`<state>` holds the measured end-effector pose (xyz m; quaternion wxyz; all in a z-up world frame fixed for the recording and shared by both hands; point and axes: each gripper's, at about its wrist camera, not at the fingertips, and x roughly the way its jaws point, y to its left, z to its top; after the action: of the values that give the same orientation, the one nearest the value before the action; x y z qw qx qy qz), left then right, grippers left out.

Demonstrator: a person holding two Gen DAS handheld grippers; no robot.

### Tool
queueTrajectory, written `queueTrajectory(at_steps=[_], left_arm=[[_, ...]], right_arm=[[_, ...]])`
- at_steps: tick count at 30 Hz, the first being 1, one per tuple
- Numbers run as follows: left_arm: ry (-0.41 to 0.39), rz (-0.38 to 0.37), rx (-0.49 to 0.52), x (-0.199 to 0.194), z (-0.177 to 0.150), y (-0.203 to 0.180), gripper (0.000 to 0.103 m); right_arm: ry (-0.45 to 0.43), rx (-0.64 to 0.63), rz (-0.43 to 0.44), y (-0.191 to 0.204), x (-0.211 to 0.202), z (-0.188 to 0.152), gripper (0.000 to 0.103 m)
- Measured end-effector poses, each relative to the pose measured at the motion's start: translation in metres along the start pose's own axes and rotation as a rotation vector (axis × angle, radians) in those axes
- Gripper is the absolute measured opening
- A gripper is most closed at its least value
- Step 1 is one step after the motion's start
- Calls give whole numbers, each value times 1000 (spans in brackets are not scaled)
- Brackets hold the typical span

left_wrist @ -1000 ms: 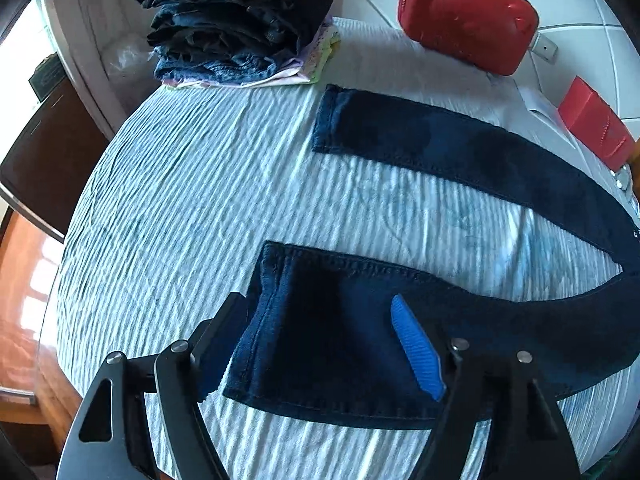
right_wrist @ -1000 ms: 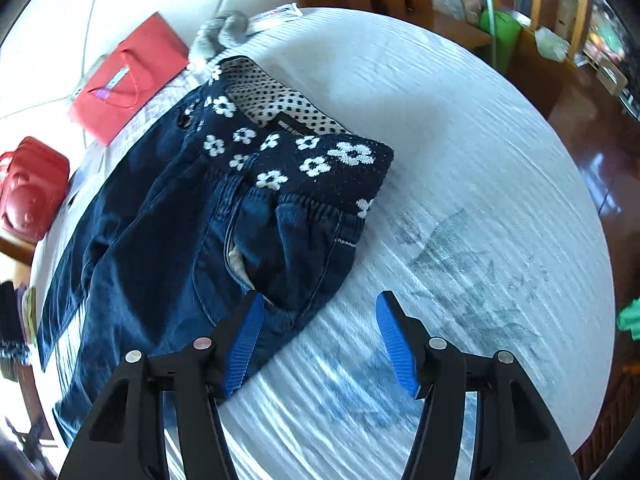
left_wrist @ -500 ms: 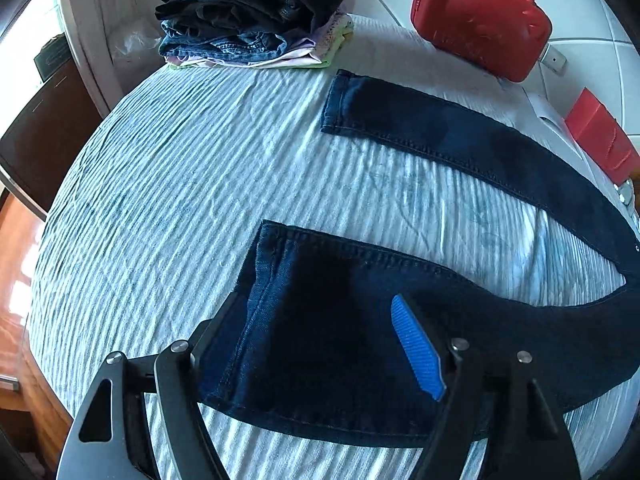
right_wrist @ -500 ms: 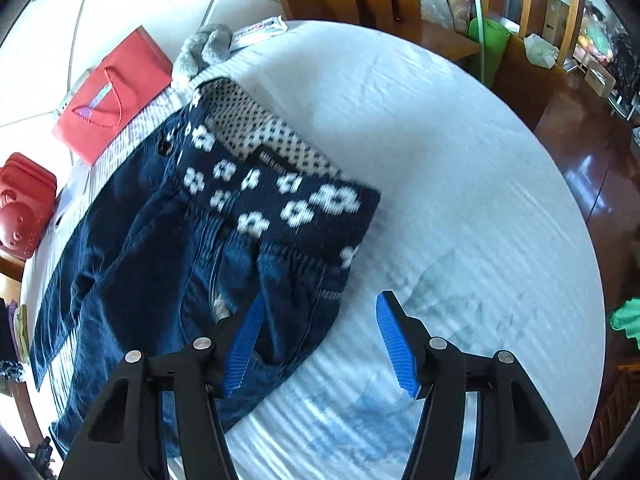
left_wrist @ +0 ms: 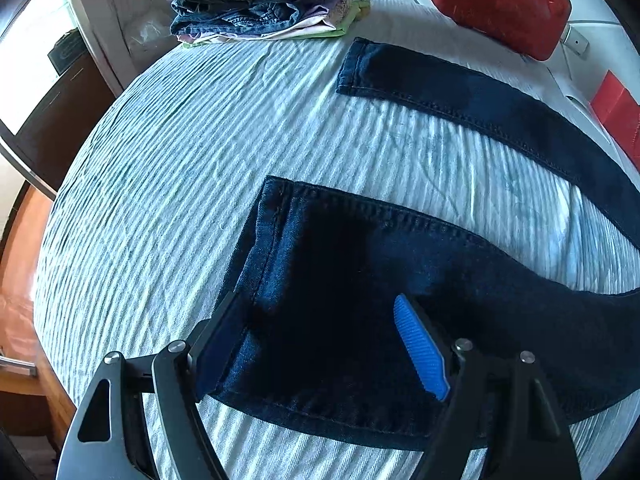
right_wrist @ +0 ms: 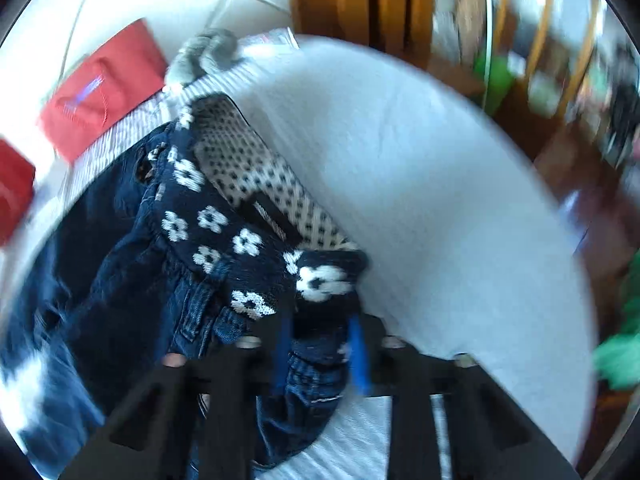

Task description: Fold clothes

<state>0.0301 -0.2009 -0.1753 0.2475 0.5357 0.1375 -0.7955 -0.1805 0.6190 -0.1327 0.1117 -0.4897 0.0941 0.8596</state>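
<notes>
A pale ribbed bedspread (left_wrist: 168, 184) carries dark jeans (left_wrist: 360, 288), legs spread apart, the waistband (right_wrist: 224, 236) with white flowers towards the right. A stack of folded clothes (left_wrist: 256, 4) sits at the far left, a red case (left_wrist: 500, 0) far right. The left gripper (left_wrist: 320, 344) gapes wide over the near leg's hem. The right gripper (right_wrist: 320, 344) is clamped on the waistband corner, blurred.

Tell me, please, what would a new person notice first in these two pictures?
First, the dark blue jeans spread over the striped bedsheet, their near leg lying between the open fingers of the left gripper. In the blurred right view, the right gripper is closed on the flowered waistband. At the far edge of the bed lie a stack of folded clothes and a red case.
</notes>
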Motion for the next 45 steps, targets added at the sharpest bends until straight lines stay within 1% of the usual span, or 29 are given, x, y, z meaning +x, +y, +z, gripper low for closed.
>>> queueTrajectory(at_steps=[2, 4, 6, 7, 9, 10, 11, 12, 13, 14, 17, 18, 19, 20, 23, 24, 25, 26, 27, 29, 31, 33, 34, 36, 37, 38, 40, 43, 45], left_arm=[[5, 3, -11, 1, 0, 1, 83], [9, -2, -6, 1, 0, 0, 85], [18, -2, -2, 2, 2, -1, 87], [22, -2, 1, 3, 3, -1, 89], [45, -8, -8, 3, 5, 2, 90], [63, 6, -4, 1, 6, 3, 90], [66, 16, 7, -3, 6, 3, 90], [41, 14, 31, -14, 4, 1, 90], [15, 4, 54, -25, 2, -1, 90], [-13, -25, 72, -37, 0, -3, 90], [-75, -101, 104, -57, -2, -16, 90], [-78, -120, 109, -55, -3, -21, 90], [-73, -125, 114, -52, -5, -26, 90], [-51, -100, 120, -44, -10, -30, 90], [31, -13, 139, -18, -24, -42, 90], [64, 22, 133, -10, -27, -39, 95], [50, 23, 94, -11, -27, -33, 95], [71, 36, 76, -10, -27, -28, 95], [69, 40, 69, -13, -27, -26, 95], [57, 38, 60, -19, -24, -23, 95], [8, -14, 70, -32, -11, -31, 95], [-42, -66, 81, -44, 1, -39, 95], [-67, -93, 86, -51, 8, -42, 95], [-112, -129, 97, -54, 31, -52, 95], [-132, -139, 102, -52, 46, -56, 95], [-147, -139, 105, -49, 62, -60, 95], [-156, -130, 107, -34, 99, -68, 97], [-161, -106, 128, -8, 150, -75, 103], [-152, -68, 142, 12, 174, -76, 103]], right_arm=[[-89, 7, -19, -5, -33, 2, 14], [-146, 50, -40, -19, -58, 1, 14], [-115, 74, -81, -31, -54, -7, 14], [-63, 91, -91, -38, -40, -14, 16], [43, 118, -88, -48, -12, -29, 21], [61, 111, -91, -49, -6, -36, 26], [71, 102, -102, -49, -4, -41, 34], [56, 86, -132, -47, -13, -42, 37], [37, 72, -160, -45, -26, -42, 39], [20, 54, -173, -42, -37, -42, 39], [-4, -32, -87, -25, -53, -44, 39], [-12, -61, -58, -19, -58, -45, 40], [-20, -89, -30, -14, -63, -45, 44], [-20, -118, -8, -7, -66, -47, 45], [48, -145, -17, -6, -48, -62, 44], [90, -127, -14, -12, -38, -67, 44], [125, -112, -8, -18, -30, -71, 43], [137, -105, 6, -23, -26, -72, 42], [141, -108, 19, -28, -26, -71, 40], [150, -108, 10, -32, -27, -65, 30], [146, -103, 1, -32, -32, -58, 31], [93, -120, 10, -24, -40, -44, 31], [72, -124, 36, -19, -44, -34, 33], [36, -120, 77, -9, -49, -11, 42], [19, -116, 91, -4, -50, 1, 55], [6, -109, 95, 2, -50, 14, 59], [-14, -90, 109, 13, -48, 40, 59], [-8, -77, 90, 30, -37, 68, 59], [0, -80, 61, 46, -25, 84, 60]])
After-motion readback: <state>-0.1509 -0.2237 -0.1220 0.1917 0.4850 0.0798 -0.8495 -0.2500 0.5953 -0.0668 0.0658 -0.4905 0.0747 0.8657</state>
